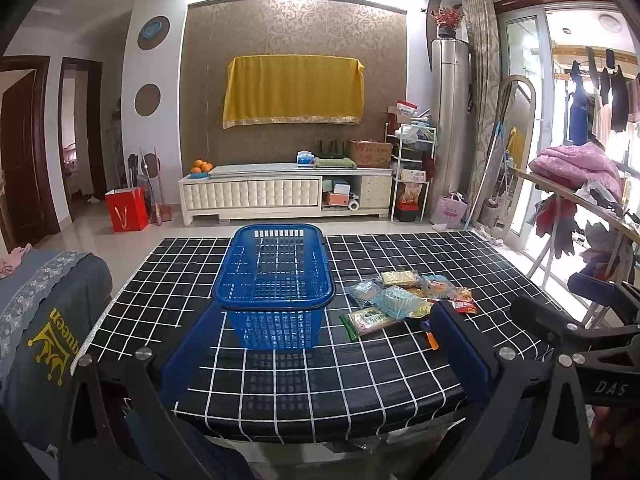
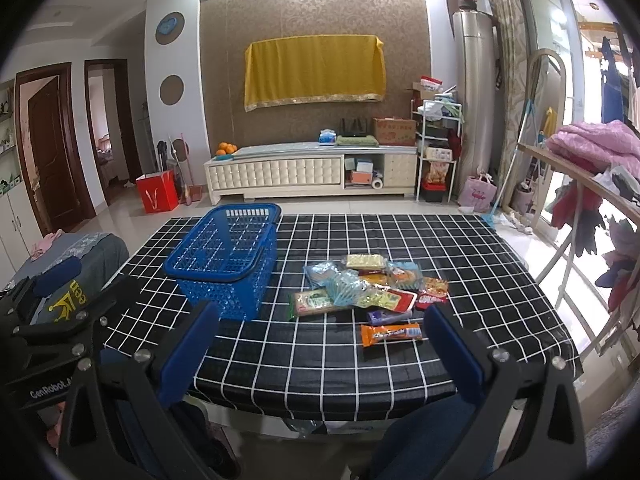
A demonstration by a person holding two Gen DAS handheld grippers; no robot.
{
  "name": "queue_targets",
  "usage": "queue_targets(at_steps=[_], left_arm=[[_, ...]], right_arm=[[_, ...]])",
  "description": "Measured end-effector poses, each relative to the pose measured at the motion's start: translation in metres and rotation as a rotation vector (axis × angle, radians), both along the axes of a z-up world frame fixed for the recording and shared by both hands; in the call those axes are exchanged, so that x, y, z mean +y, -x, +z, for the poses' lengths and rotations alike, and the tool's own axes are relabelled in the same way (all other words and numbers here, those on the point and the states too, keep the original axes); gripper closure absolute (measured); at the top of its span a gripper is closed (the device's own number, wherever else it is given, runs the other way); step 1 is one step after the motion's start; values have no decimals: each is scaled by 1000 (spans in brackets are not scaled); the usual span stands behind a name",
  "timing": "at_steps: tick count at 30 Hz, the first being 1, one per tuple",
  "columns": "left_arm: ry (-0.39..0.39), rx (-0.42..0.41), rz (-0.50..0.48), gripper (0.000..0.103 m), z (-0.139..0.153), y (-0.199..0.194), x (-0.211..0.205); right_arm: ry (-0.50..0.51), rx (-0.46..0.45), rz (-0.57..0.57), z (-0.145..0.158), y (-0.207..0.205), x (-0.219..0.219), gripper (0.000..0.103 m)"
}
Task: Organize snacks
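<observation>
My blue basket has nothing in it, all the snacks lie beside it on the worktop, and both my tools, left tool and right tool, are spread wide, holding nothing.

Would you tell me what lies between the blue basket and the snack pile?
Only bare checked tablecloth separates the blue basket from the snack pile; the right wrist view shows it best.
</observation>
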State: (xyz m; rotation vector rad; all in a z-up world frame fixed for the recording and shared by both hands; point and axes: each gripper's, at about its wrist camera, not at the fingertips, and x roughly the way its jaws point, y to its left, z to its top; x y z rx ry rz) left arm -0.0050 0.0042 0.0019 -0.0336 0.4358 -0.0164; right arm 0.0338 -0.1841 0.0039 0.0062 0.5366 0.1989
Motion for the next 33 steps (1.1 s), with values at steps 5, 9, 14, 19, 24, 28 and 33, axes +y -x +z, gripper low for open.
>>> queue_targets(at_steps=[5, 9, 14, 19, 24, 28, 33], left_arm=[[3, 2, 0, 0, 0, 0, 1], [1, 5, -7, 0, 2, -2, -1], [-2, 7, -21, 0, 9, -14, -7], [12, 14, -43, 0, 16, -35, -17], [20, 61, -82, 0, 17, -71, -34], [37, 115, -106, 0, 10, -105, -47], [34, 195, -83, 0, -7, -144, -56]], right_arm=[[-2, 0, 0, 0, 0, 0, 0], [-5, 1, -6, 2, -1, -2, 0], [-6, -4, -18, 7, -7, -7, 0], [-30, -7, -2, 14, -22, -20, 0], [-24, 41, 2, 14, -54, -38, 0], [-6, 91, 2, 8, -85, -48, 0], [-14, 161, 36, -10, -127, -59, 0]])
